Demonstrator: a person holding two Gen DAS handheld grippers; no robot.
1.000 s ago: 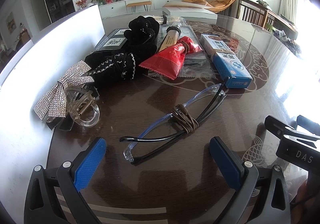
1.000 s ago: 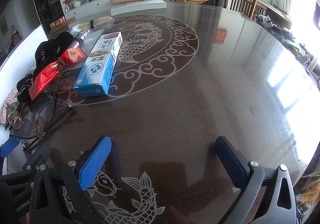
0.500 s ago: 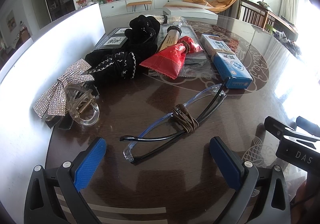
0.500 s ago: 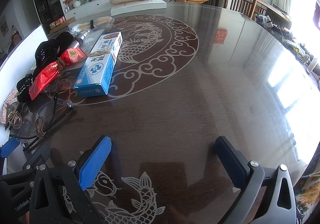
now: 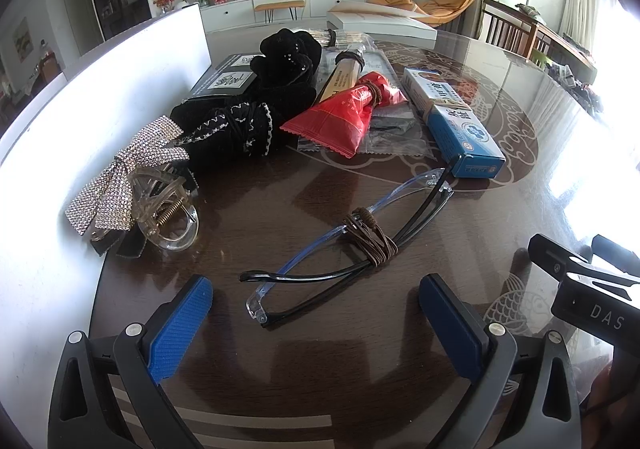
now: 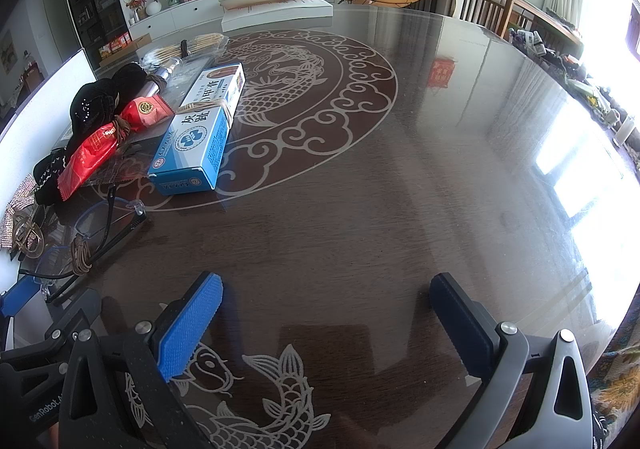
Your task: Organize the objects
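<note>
Folded glasses [image 5: 352,237] with a brown hair tie wound round them lie on the dark table just ahead of my open, empty left gripper [image 5: 316,313]. Behind them lie a blue-and-white box [image 5: 452,121], a red packet [image 5: 344,117], black fabric hair pieces [image 5: 256,109], a rhinestone bow [image 5: 124,173] and a clear claw clip [image 5: 168,209]. My right gripper [image 6: 326,313] is open and empty over bare table, to the right of the glasses [image 6: 92,233] and the box [image 6: 200,133].
A white board [image 5: 100,101] stands along the left of the pile. A dark flat box [image 5: 228,81] and a bundle of sticks [image 6: 192,45] lie at the back. The round table [image 6: 440,169] stretches right toward chairs [image 6: 484,9].
</note>
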